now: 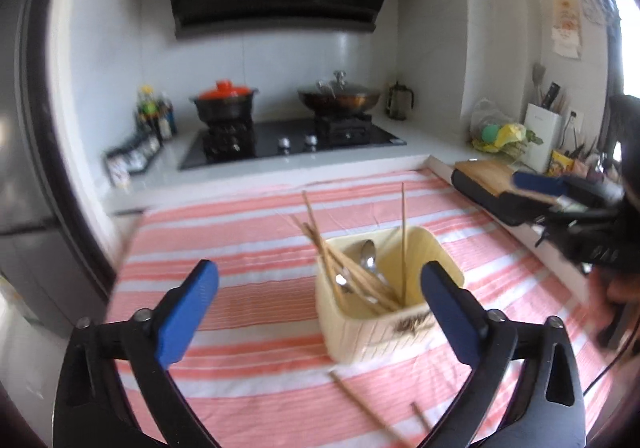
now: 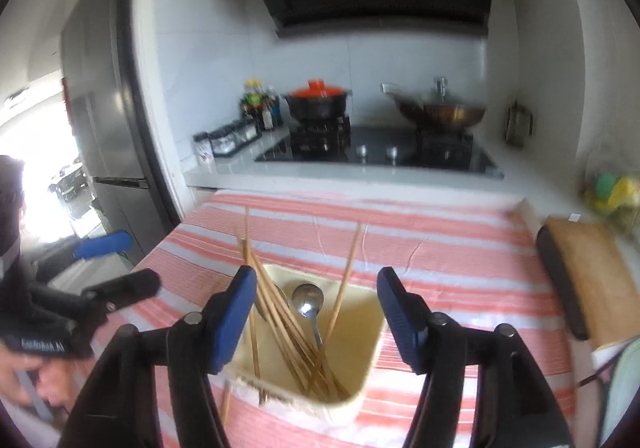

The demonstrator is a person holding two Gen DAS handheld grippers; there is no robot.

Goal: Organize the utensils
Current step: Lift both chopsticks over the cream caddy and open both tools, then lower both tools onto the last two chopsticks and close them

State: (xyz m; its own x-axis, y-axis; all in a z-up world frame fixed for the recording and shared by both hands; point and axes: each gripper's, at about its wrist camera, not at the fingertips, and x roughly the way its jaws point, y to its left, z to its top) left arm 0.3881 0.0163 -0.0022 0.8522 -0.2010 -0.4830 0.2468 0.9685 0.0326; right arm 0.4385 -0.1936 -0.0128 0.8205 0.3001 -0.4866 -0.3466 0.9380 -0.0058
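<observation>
Left view: the left tool (image 1: 320, 312) is wide open and holds nothing. The cup (image 1: 384, 296) stands at the middle of the frame, on the striped cloth (image 1: 240, 232) over the bench. Most chopsticks (image 1: 320, 244) and a spoon (image 1: 368, 256) are already in it. Two loose sticks (image 1: 360, 400) lie at the bottom, still to be picked up.

Right view: the right tool (image 2: 316, 312) is partly open and empty, right above the cream cup (image 2: 360, 328). The sticks inside lean every way.

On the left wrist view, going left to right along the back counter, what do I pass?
Sauce bottles → pot with orange lid → lidded wok → glass French press → white knife block.
</observation>
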